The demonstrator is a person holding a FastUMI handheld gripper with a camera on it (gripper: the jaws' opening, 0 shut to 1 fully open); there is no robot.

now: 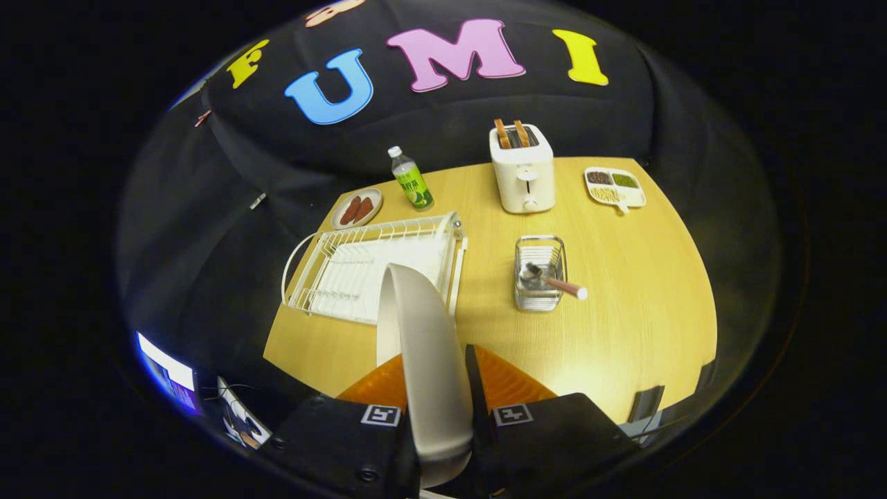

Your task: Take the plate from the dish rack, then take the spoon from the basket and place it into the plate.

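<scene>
While we hover high above the table (624, 326), our gripper (436, 388) clamps the white plate (426, 346) edge-on before the dish rack (360, 267).

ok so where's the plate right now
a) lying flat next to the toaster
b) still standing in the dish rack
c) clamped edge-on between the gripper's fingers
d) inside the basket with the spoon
c: the plate sits edge-on between the two orange fingers of the hand-held gripper, raised in front of the dish rack, while the spoon is in the basket.
</scene>
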